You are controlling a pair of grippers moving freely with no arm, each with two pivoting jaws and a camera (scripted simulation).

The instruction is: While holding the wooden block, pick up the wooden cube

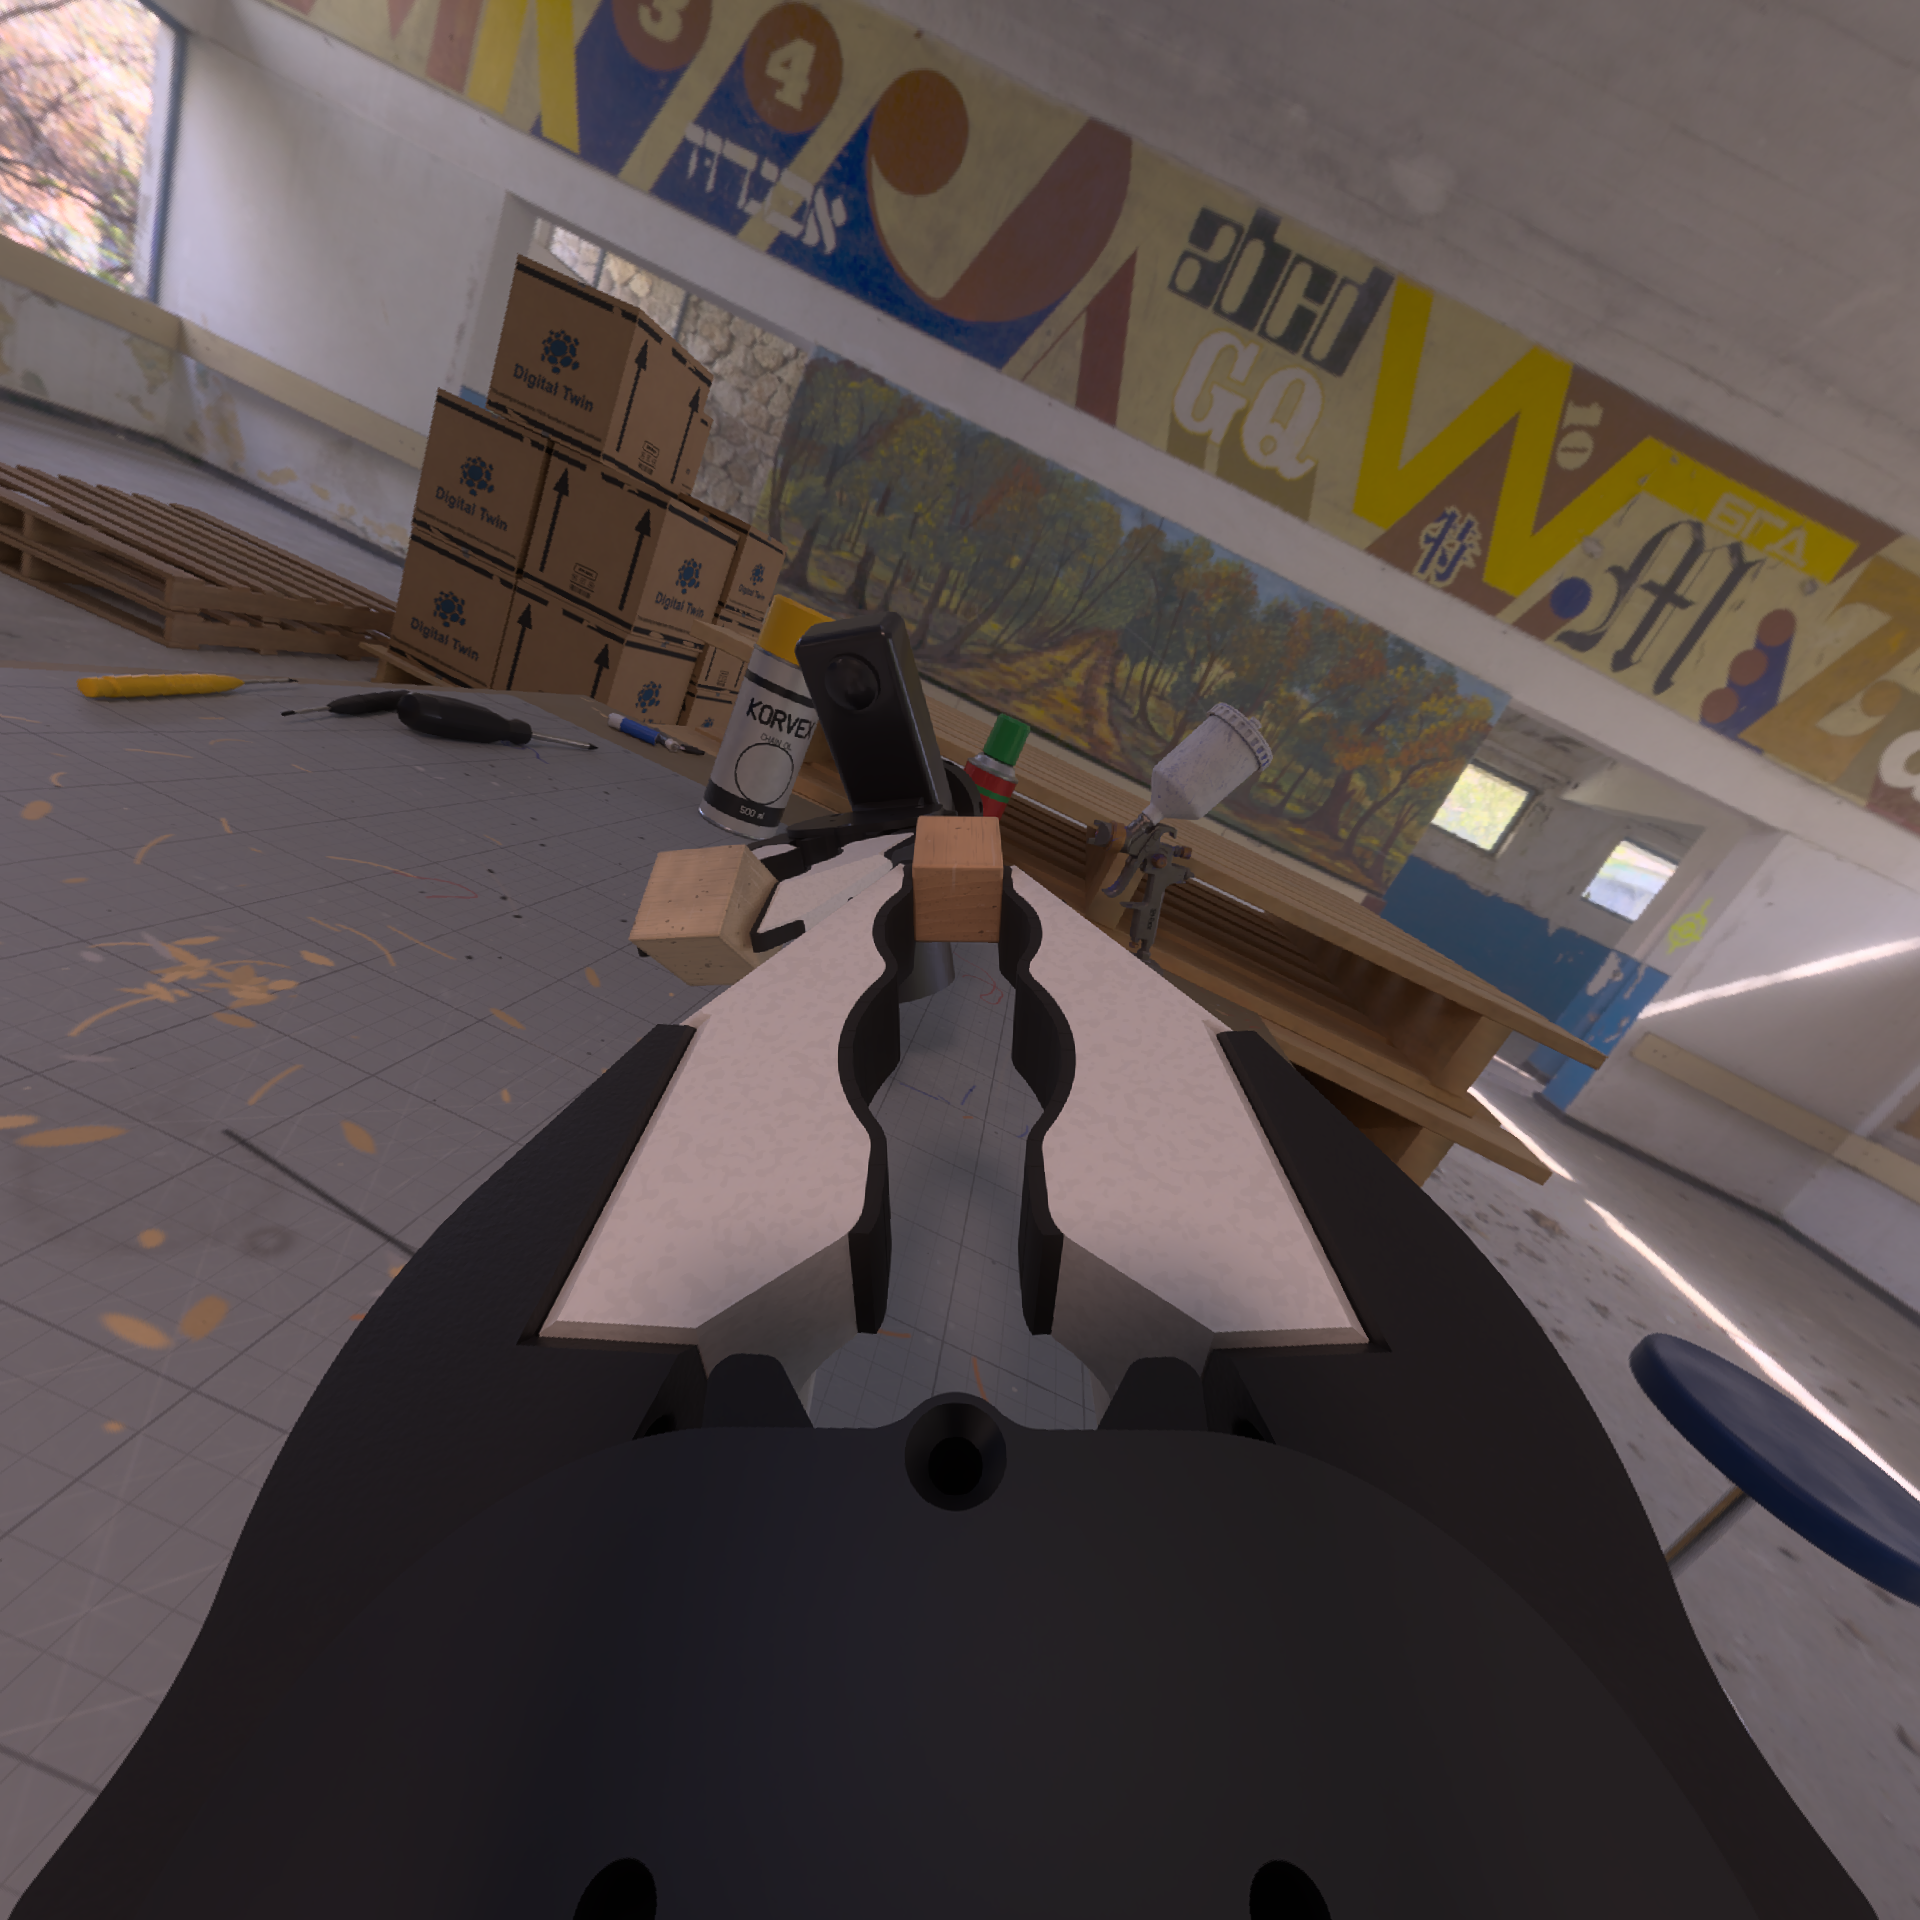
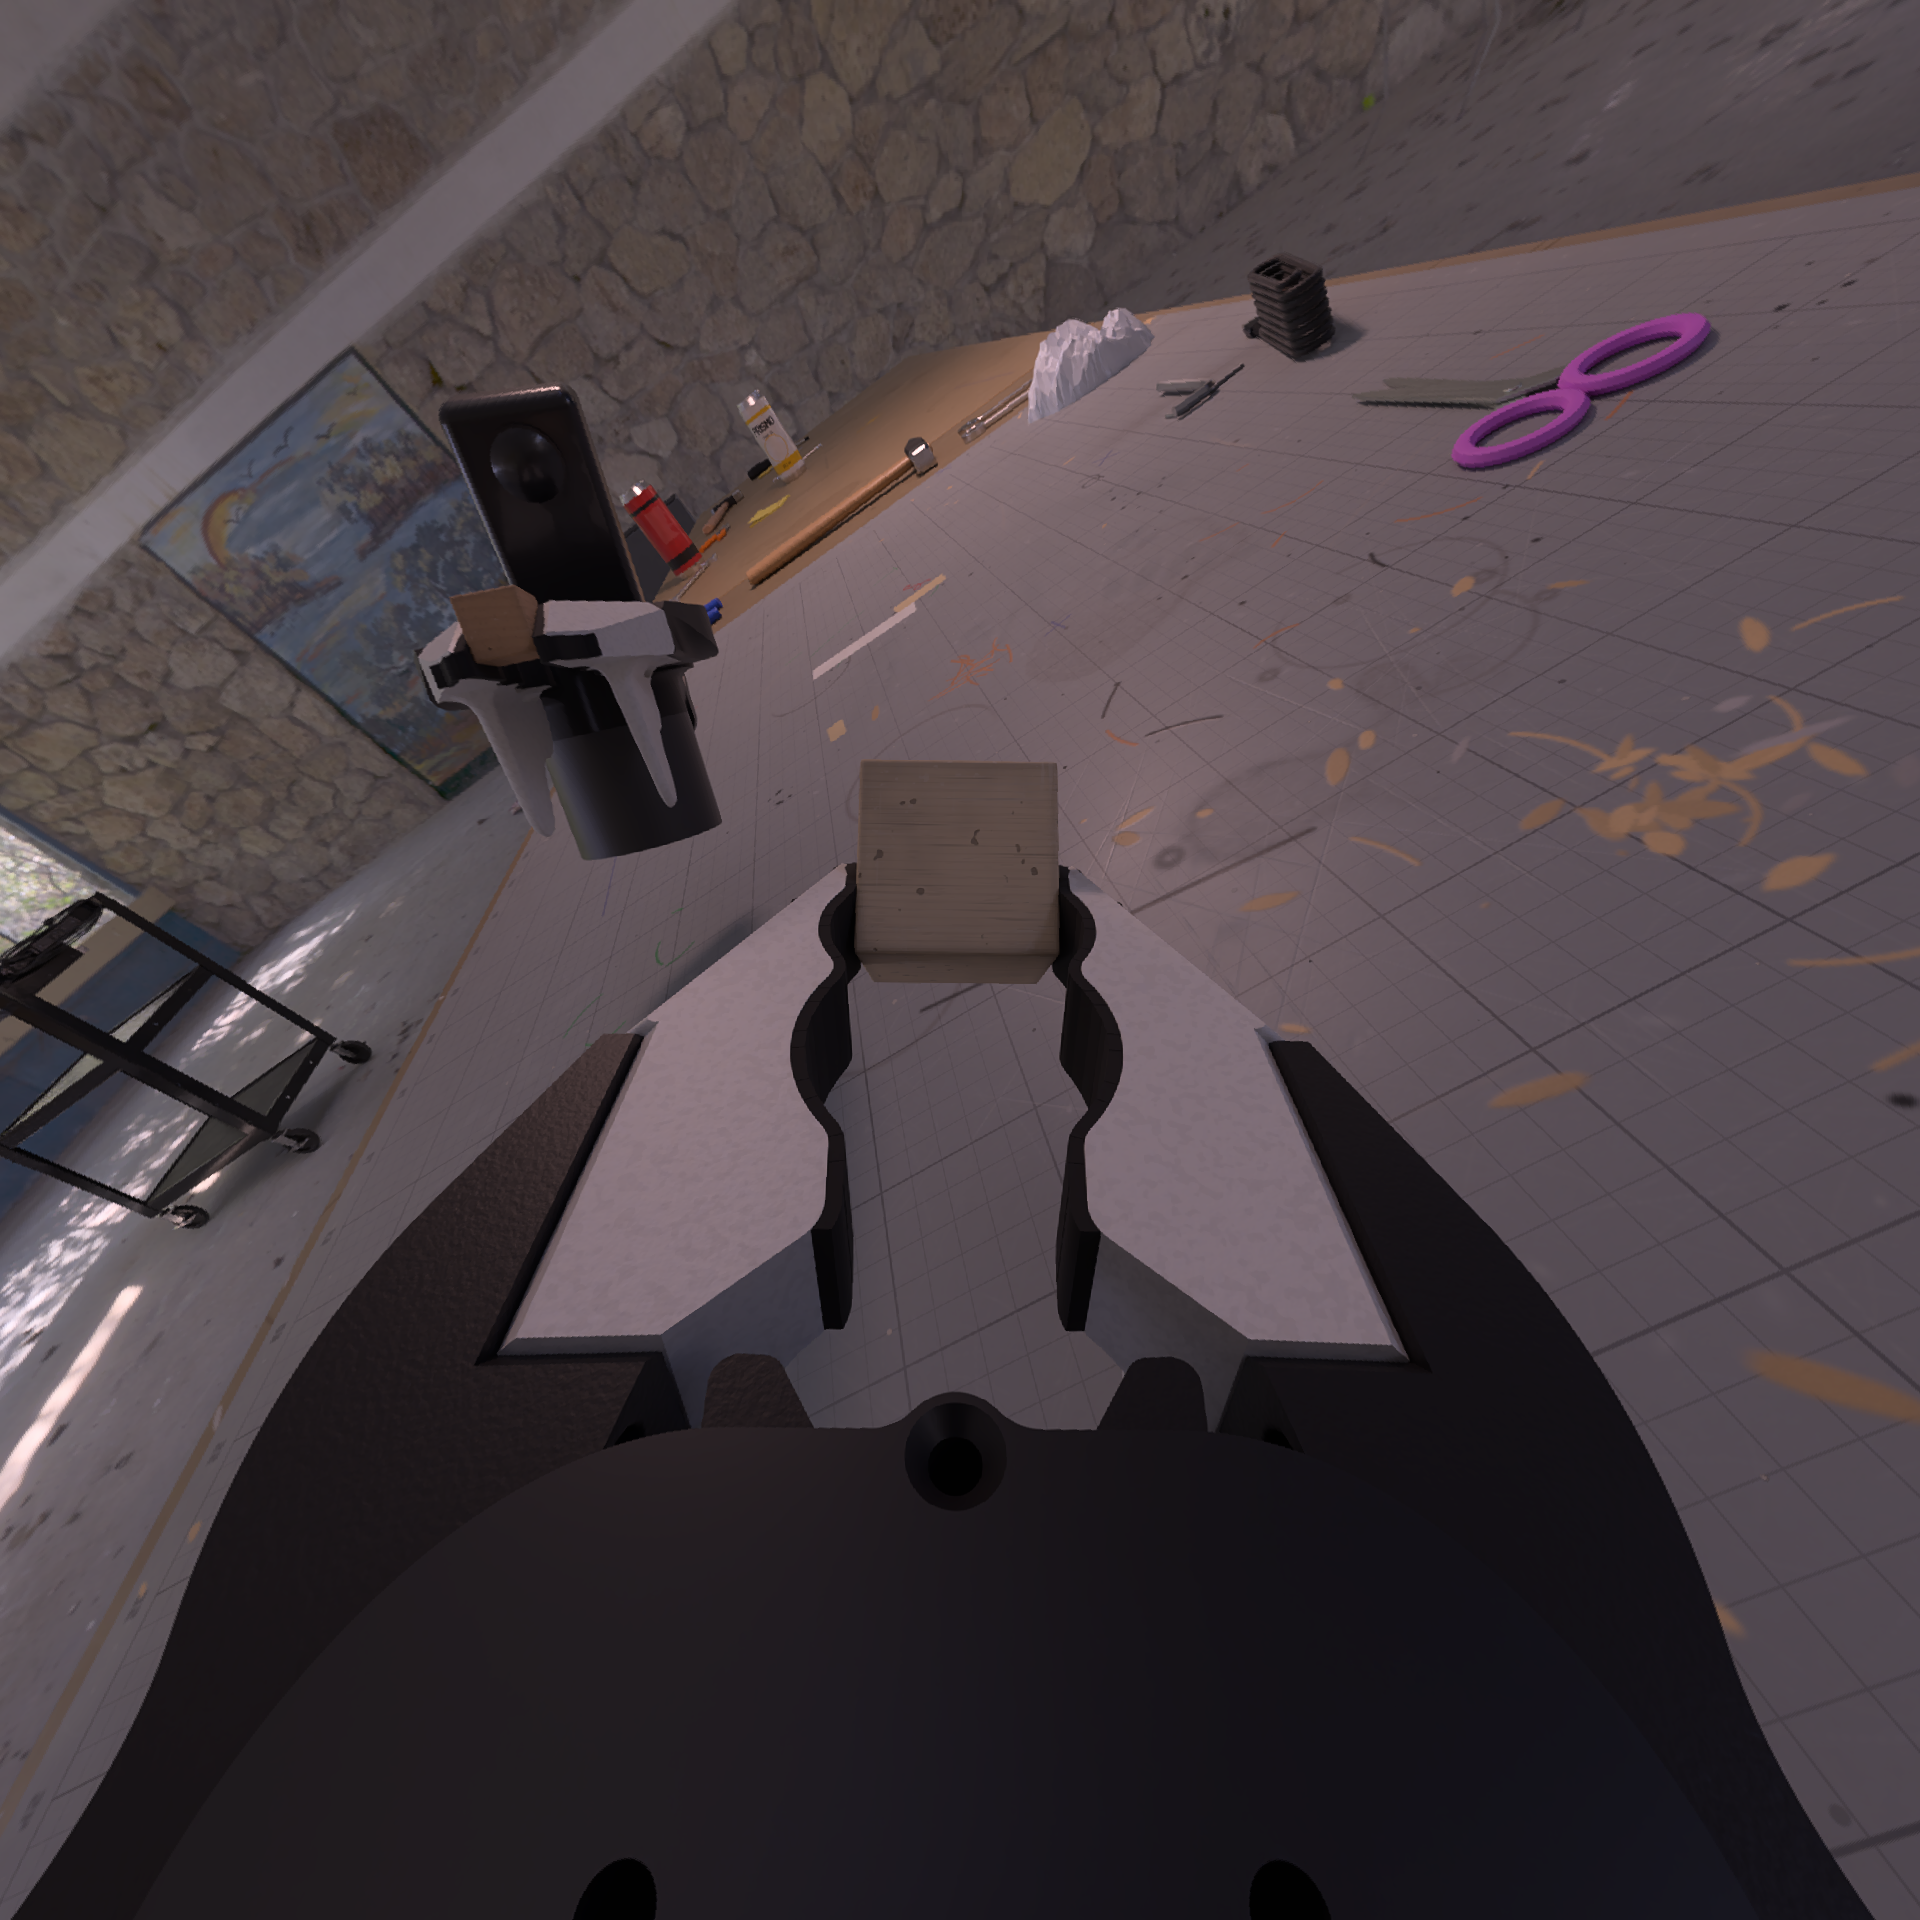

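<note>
My left gripper [image 1: 957, 885] is shut on a small tan wooden cube [image 1: 957, 878] and holds it above the grey cutting mat [image 1: 312, 935]. My right gripper [image 2: 956, 920] is shut on a larger pale wooden block [image 2: 956, 868], also held above the mat [image 2: 1351, 1039]. The two grippers face each other. In the left wrist view the right gripper [image 1: 767, 906] shows just left of the cube with the block [image 1: 694, 912] at its tips. In the right wrist view the left gripper [image 2: 509, 649] hangs at upper left with the cube [image 2: 497, 623].
A spray can [image 1: 764, 727], a green-capped can [image 1: 997, 764], a spray gun [image 1: 1174, 821] and screwdrivers [image 1: 447, 717] lie at the mat's far side. Purple scissors [image 2: 1579, 390], a hammer [image 2: 842, 504] and a black ribbed part [image 2: 1291, 307] lie farther off. A blue stool [image 1: 1787, 1455] and a cart [image 2: 156, 1049] stand beside the table.
</note>
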